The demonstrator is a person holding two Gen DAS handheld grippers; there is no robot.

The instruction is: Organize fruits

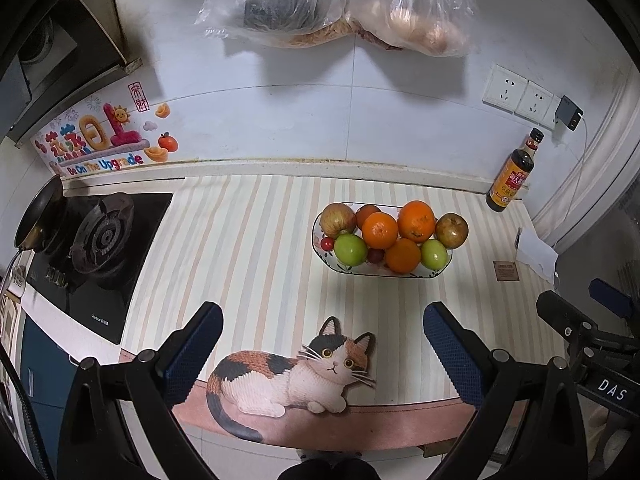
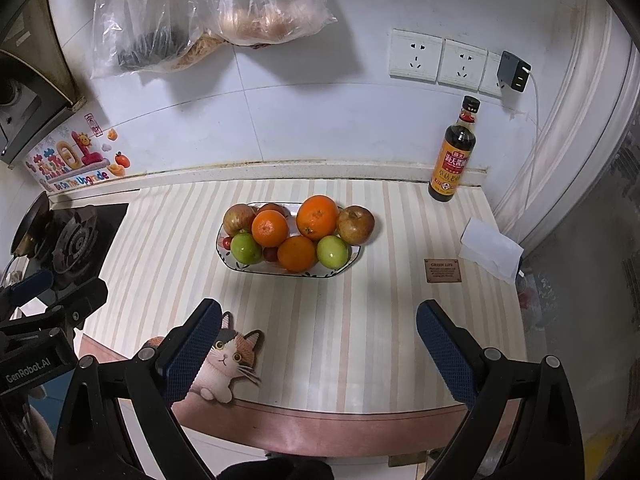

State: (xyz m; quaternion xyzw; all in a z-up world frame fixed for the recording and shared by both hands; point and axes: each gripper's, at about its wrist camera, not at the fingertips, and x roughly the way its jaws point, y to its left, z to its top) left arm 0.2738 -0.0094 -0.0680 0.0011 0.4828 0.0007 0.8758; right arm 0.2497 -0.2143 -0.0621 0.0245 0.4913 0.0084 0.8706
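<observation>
Fruit heaped in an oval dish [image 2: 356,255], ahead of both grippers and well apart from either: oranges [image 2: 317,217], green fruits [image 2: 245,248], brownish apples [image 2: 355,224], small red ones [image 2: 227,243]. Long axis of the dish crosswise to the fingers. Seen along the right gripper [image 2: 318,350], slightly left of the line between the fingers; seen along the left gripper [image 1: 322,354], right of centre. Likely the right one nearer and better lined up, though only by a little. Both with jaws spread wide, nothing between them, hanging above the near edge of the striped mat [image 2: 360,340]. Right view alone: the small brown card [image 2: 442,270] readable, the sauce bottle [image 2: 453,152] in full. Left view alone: the whole printed cat [image 1: 288,376] just ahead of its fingers, and more of the stove burner [image 1: 105,236] off to the left.
</observation>
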